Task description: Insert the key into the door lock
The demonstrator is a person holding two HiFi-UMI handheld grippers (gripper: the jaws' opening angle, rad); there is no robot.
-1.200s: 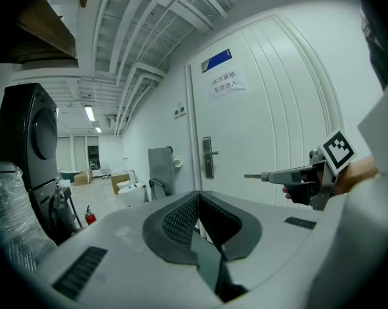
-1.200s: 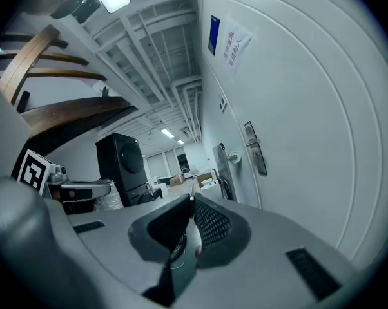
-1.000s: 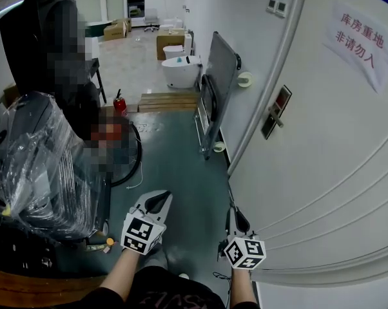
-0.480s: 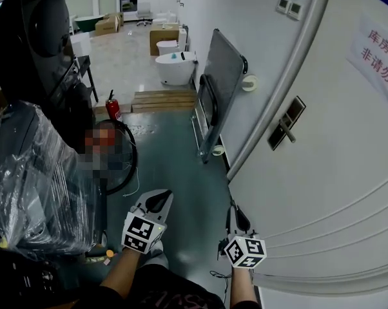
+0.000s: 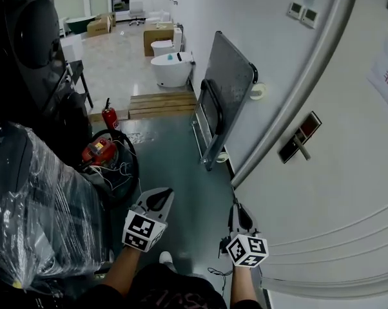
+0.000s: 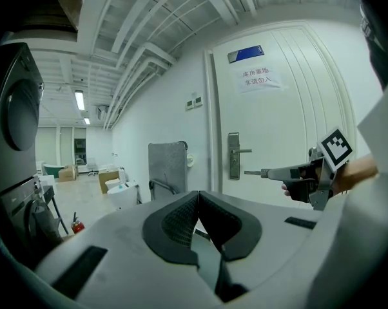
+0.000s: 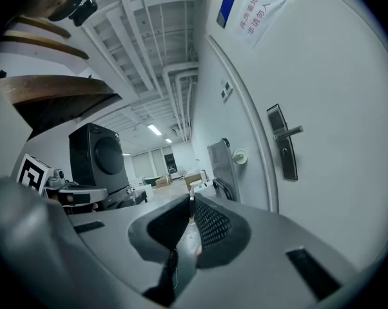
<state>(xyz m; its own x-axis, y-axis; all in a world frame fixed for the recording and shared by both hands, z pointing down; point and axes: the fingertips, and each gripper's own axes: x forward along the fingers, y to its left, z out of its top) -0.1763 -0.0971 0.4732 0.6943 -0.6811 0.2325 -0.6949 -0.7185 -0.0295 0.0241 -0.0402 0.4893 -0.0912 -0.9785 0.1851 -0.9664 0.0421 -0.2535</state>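
1. Key (image 6: 253, 172) juts level from the tip of the right gripper (image 5: 235, 206), whose fingers pinch it, close alongside the white door (image 5: 336, 192).
2. Door lock (image 5: 299, 137), a dark plate with a lever handle, sits on the door ahead of the key and well apart from it.
3. Left gripper (image 6: 198, 197) is held beside the right one over the green floor (image 5: 181, 172), its fingers pressed together with nothing between them.
4. A grey trolley (image 5: 226, 89) stands on end against the wall (image 5: 245, 18) beyond the door.
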